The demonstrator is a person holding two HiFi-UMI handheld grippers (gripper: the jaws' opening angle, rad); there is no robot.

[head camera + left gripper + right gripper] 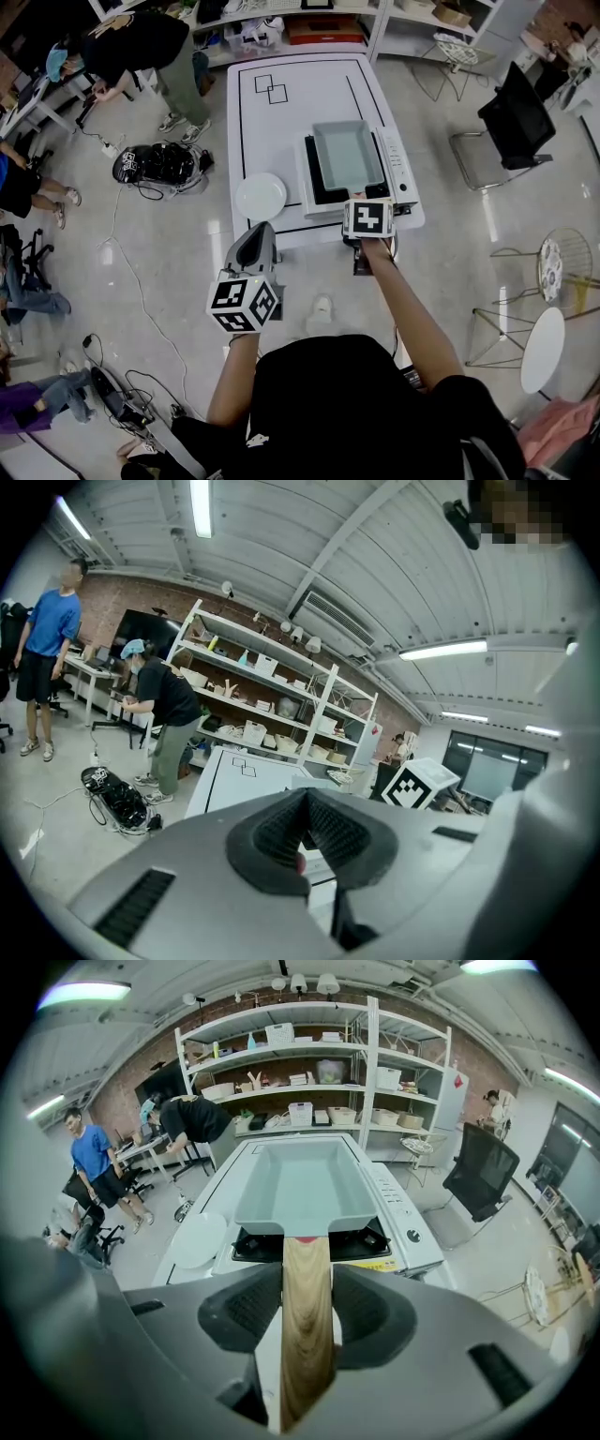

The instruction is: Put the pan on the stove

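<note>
A grey rectangular pan rests on the black burner of a white tabletop stove. Its wooden handle points toward me over the table's near edge. My right gripper is at that edge with the handle between its jaws. The pads stand just off the wood on either side, so it is open. My left gripper hangs in the air off the table's near left corner. Its pads meet with nothing in them.
A white plate lies left of the stove on the white table, which has black line markings. Shelves stand behind the table. People and a black bag are to the left. A black chair and a round side table are to the right.
</note>
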